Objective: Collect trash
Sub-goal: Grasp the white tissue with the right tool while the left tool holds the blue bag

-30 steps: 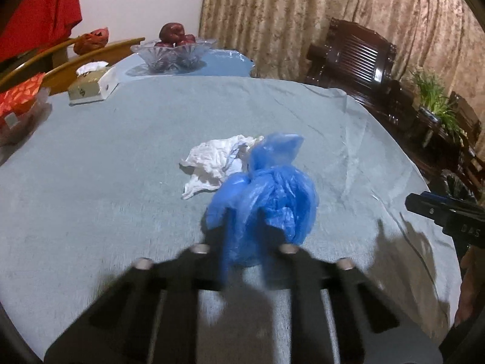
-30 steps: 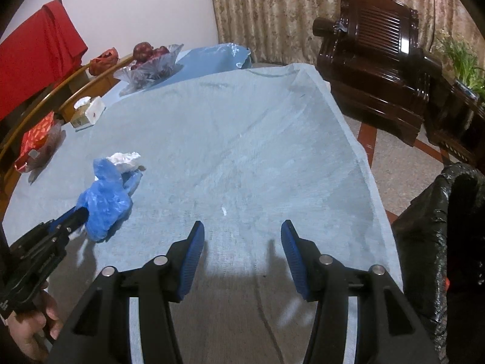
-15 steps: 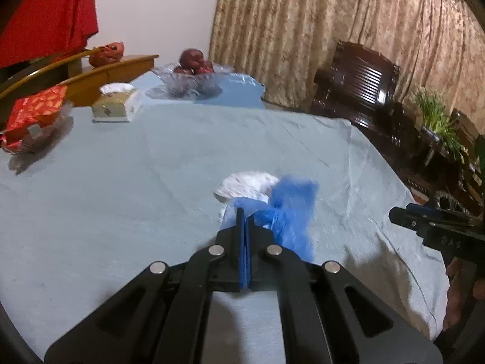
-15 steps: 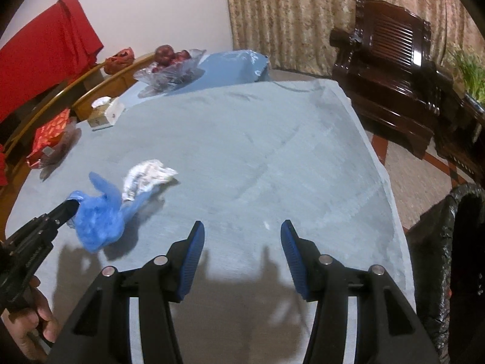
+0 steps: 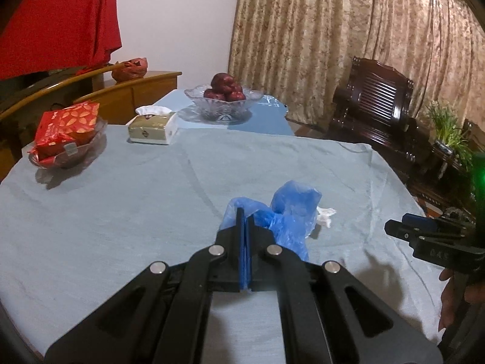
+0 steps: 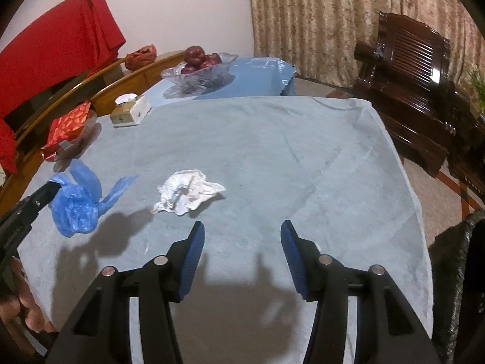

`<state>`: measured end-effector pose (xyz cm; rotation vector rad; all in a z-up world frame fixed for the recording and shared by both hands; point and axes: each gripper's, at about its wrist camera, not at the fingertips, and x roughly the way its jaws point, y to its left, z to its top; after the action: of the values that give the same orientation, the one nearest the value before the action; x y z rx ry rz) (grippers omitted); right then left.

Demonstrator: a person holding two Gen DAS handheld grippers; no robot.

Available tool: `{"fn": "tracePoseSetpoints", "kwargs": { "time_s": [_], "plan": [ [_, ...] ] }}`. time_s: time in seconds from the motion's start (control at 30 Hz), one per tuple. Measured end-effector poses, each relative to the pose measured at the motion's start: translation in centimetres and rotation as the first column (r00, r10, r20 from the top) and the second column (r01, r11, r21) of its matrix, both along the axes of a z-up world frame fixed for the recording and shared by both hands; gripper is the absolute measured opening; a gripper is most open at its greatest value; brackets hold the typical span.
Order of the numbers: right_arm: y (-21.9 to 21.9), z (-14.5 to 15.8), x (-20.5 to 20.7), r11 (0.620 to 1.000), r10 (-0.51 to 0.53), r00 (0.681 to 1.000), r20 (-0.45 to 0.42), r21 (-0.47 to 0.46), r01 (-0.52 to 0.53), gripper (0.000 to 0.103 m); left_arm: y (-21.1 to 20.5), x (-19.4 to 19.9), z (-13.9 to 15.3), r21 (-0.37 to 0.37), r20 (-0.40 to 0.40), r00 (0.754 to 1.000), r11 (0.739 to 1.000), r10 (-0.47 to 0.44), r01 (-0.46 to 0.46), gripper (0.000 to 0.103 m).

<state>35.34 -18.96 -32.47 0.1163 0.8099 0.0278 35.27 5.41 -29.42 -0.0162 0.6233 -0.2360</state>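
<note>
My left fingers [image 5: 244, 212] clench the blue bag [image 6: 75, 200], seemingly lifted off the surface [image 6: 272, 151]; right fingers [image 6: 241, 230] released, just beside the white tissue [image 6: 188, 192].

A blue plastic bag [image 6: 75, 203], a white crumpled tissue [image 6: 186, 192], a pale blue-grey cloth [image 6: 272, 151] on the surface, a red packet [image 5: 65, 127] with orange leaf shapes, dark red fruit [image 5: 224, 89].

Surfaces: mostly soft and matt, a few glossy bits.
Blue bag [image 6: 75, 203]: thin crinkled plastic, slight sheen. Tissue wad [image 6: 186, 192]: crumpled white paper. Tablecloth [image 6: 272, 151]: matt grey-blue cloth. Fruit bowl [image 5: 223, 103]: clear cut glass. Armchair [image 5: 376, 103]: dark glossy wood. Left gripper [image 5: 245, 221]: matt black plastic, metal rivets.
</note>
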Motion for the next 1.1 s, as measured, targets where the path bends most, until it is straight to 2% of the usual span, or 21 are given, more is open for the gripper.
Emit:
{"fn": "tracePoseSetpoints", "kwargs": {
  "time_s": [0.43, 0.9, 0.97, 1.0, 1.07, 1.1],
  "plan": [
    [4.2, -1.8, 4.9, 0.999, 0.045, 0.999, -0.025, -0.022, -0.046, 0.052, 5.5, 3.1, -2.3, 0.003, -0.04, 0.998, 0.999, 0.05, -0.05, 0.0],
    [7.4, -5.6, 10.5, 0.999, 0.022, 0.995, -0.094, -0.043, -0.026, 0.052, 7.2, 6.6, -3.1, 0.012, -0.049, 0.998, 0.999, 0.038, -0.037, 0.0],
    [7.4, -6.4, 10.9, 0.998, 0.021, 0.993, -0.12, -0.052, -0.028, 0.04, 7.2, 6.7, -3.2, 0.009, -0.052, 0.998, 0.999, 0.038, -0.038, 0.0],
    [7.4, -6.6, 11.1, 0.998, 0.021, 0.992, -0.125, -0.057, -0.028, 0.038, 7.2, 6.6, -3.2, 0.01, -0.052, 0.998, 0.999, 0.039, -0.038, 0.0],
    [7.2, -6.6, 11.0, 0.998, 0.032, 0.992, -0.126, -0.053, -0.039, 0.022, 7.2, 6.7, -3.1, 0.012, -0.051, 0.998, 0.999, 0.036, -0.035, 0.0],
    [7.0, -6.6, 11.0, 0.998, 0.036, 0.991, -0.129, -0.045, -0.042, 0.02, 7.1, 6.7, -3.0, 0.012, -0.05, 0.998, 0.999, 0.034, -0.034, 0.0]
  ]
}}
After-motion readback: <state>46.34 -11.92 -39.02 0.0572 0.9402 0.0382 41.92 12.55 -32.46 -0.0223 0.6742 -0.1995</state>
